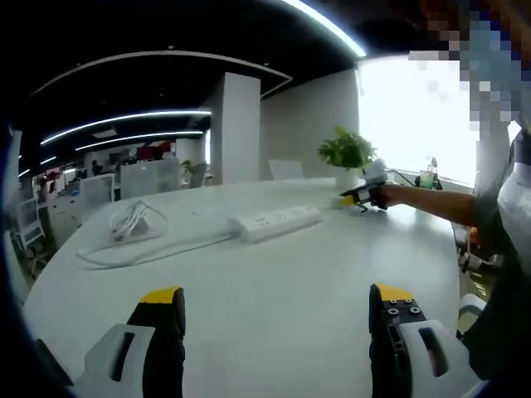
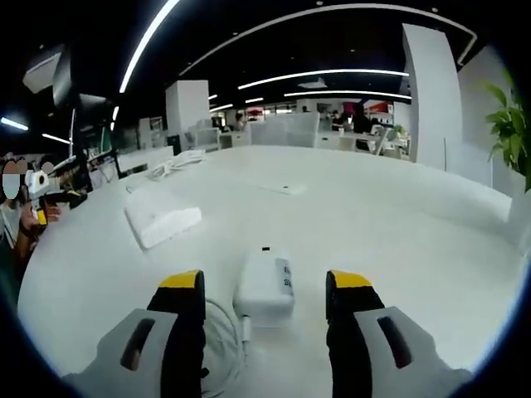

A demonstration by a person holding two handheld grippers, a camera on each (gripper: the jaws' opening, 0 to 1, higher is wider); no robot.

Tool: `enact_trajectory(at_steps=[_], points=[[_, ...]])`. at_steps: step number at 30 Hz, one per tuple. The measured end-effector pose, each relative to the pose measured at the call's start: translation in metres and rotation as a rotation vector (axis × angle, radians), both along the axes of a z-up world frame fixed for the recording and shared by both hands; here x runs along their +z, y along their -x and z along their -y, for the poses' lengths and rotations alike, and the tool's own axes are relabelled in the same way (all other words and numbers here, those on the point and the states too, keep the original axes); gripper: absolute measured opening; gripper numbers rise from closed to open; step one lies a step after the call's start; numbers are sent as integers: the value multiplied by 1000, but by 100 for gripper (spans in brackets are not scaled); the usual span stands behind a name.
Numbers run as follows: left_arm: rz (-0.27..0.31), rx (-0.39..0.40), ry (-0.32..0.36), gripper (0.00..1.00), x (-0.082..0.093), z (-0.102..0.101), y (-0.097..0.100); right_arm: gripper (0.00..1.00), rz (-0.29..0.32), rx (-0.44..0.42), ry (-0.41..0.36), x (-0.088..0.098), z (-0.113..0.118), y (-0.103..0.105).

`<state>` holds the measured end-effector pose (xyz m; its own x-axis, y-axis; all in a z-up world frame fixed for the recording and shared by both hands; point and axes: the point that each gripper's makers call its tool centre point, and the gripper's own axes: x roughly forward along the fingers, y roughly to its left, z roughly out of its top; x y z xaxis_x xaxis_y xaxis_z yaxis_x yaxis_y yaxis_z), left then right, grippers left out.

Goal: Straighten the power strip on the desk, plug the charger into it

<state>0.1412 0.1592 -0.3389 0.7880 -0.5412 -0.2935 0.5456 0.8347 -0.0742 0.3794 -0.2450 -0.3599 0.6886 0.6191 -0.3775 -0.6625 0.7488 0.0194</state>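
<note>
White desk: big round-edged white desk (image 1: 274,282) takes up most of both views, office behind it is dim and blurry.
Power strip: white power strip (image 1: 275,222) lies at a slant near the middle of the desk in the left gripper view, its cord (image 1: 158,249) running off to the left. In the right gripper view it's the flat white block (image 2: 163,217) left of centre, sockets too washed out to count.
Charger: white charger (image 2: 265,286) sits on the desk between the right gripper's jaws, not touching either as far as I can see. Its cable (image 2: 222,340) curls off by the left jaw and gets cut off at the bottom.
Cable bundle: coiled white bundle (image 1: 133,220) at the far left of the desk, can't make out what it plugs into.
Left gripper: left gripper (image 1: 276,308) hovers over bare desk, jaws spread wide, nothing between them.
Right gripper: right gripper (image 2: 265,290) has jaws wide, straddling the charger without gripping it. From the left gripper view it shows far right (image 1: 358,197), tiny, on an outstretched arm (image 1: 431,203).
Plant: green potted plant (image 1: 348,157) just behind that hand, pot mostly hidden.
Person: torso cut off at the right edge.
</note>
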Motion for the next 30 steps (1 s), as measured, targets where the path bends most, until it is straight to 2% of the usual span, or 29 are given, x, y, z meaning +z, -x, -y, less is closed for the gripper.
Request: enact_trajectory(at_steps=[4, 5, 6, 7, 8, 14, 30], points=[[0, 4, 1, 95, 0, -2, 1, 47, -7, -6, -2, -1, -1, -1], [-1, 5, 1, 95, -1, -2, 1, 36, -17, -19, 5, -3, 1, -1], [-1, 5, 0, 95, -1, -2, 1, 27, -27, 1, 57, -8, 5, 2], [-2, 6, -1, 95, -2, -3, 1, 27, -3, -39, 66, -6, 9, -4], [-2, 8, -1, 95, -1, -4, 2, 27, -3, -14, 73, -7, 6, -2], [0, 13, 3, 95, -1, -7, 3, 26, -15, -33, 55, -11, 11, -5], [4, 12, 1, 94, 0, -6, 8, 26, 4, -23, 71, -7, 9, -9]])
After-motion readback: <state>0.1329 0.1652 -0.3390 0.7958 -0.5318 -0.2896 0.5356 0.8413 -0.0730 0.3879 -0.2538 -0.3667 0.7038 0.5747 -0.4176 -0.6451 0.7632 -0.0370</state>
